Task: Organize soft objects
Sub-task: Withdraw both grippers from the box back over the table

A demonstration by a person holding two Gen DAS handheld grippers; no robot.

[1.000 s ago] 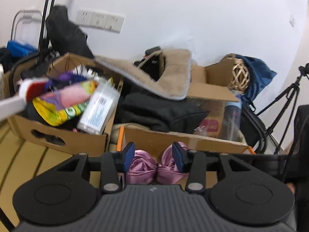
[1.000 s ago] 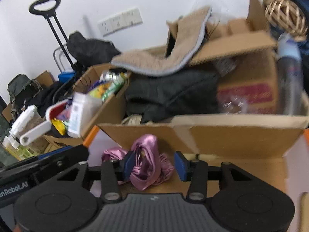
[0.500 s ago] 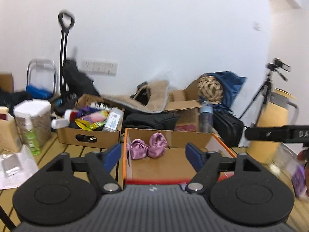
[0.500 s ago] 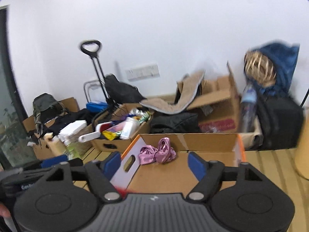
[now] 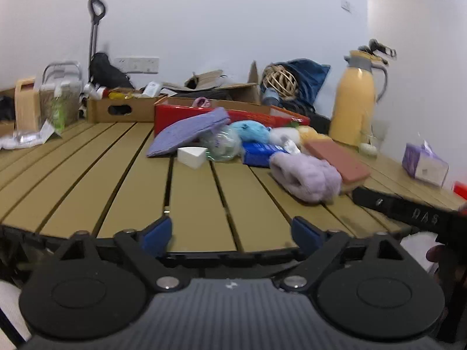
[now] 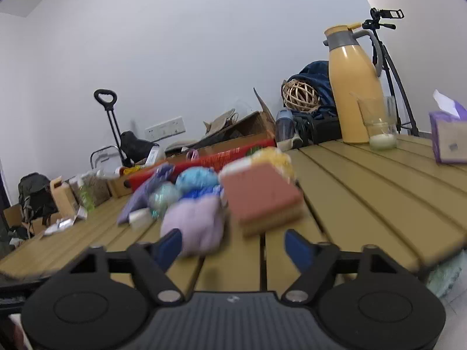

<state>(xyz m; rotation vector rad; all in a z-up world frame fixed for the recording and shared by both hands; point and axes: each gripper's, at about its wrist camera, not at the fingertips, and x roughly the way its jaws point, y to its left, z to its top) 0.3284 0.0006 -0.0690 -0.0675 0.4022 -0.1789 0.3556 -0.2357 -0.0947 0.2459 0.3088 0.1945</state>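
A pile of soft things lies on the slatted table (image 5: 131,175): a lilac fluffy item (image 5: 306,175) (image 6: 194,224), a pink sponge (image 5: 338,159) (image 6: 262,195), a purple cloth (image 5: 186,131), a blue plush (image 5: 252,131) and a white wedge (image 5: 192,156). Behind them stands a red-fronted cardboard box (image 5: 262,116) with a pink satin piece (image 5: 201,101) showing over its rim. My left gripper (image 5: 230,233) hovers at the table's near edge, jaws opening, nothing between them. My right gripper (image 6: 233,246) is just short of the lilac item and sponge, jaws closing on nothing.
A yellow thermos jug (image 6: 354,87), a glass (image 6: 379,128) and a purple tissue box (image 6: 448,137) stand at the right. A cluttered cardboard box (image 5: 122,108), a wicker ball (image 5: 280,77) and a tripod (image 6: 391,52) sit behind the table.
Both grippers let go of the pink satin pieces in the box and drew far back and lower. Their jaws widened; the table's pile of soft things came into view.
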